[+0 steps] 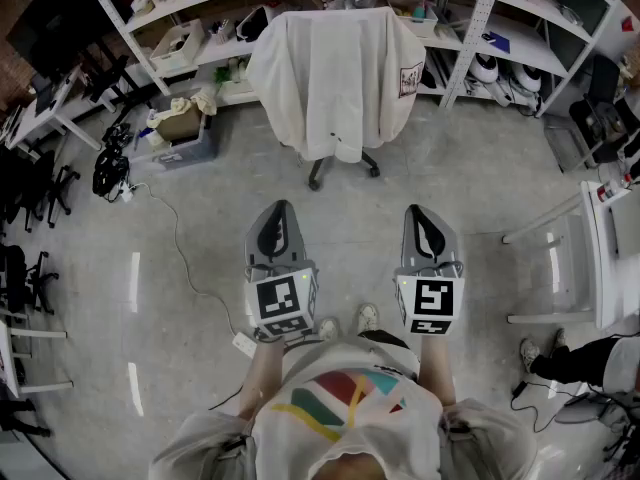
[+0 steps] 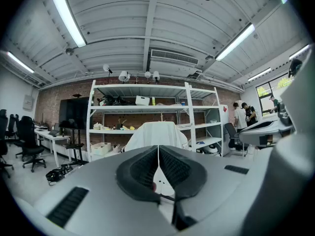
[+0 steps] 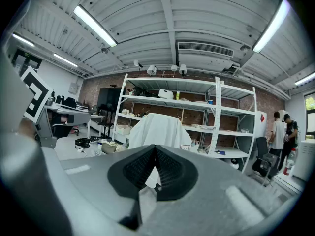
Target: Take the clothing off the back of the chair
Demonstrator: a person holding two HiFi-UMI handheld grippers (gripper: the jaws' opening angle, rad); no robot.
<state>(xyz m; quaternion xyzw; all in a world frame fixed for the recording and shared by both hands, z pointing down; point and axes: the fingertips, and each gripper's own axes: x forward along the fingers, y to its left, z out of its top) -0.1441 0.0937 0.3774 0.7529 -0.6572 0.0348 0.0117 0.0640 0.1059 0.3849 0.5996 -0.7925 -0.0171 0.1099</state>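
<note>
A white garment (image 1: 335,73) hangs over the back of a wheeled office chair (image 1: 343,168) in front of the shelving, some way ahead of both grippers. It also shows straight ahead as the white garment (image 2: 156,134) in the left gripper view and the white garment (image 3: 156,131) in the right gripper view. My left gripper (image 1: 279,212) and right gripper (image 1: 423,215) are held side by side above the floor, pointing at the chair. Both are shut with nothing between their jaws.
White metal shelving (image 1: 460,28) with boxes and tools runs along the back wall behind the chair. A bin (image 1: 180,133) and a cable bundle (image 1: 112,168) sit at the left, a white table (image 1: 600,258) at the right. Two people (image 2: 245,116) stand far right.
</note>
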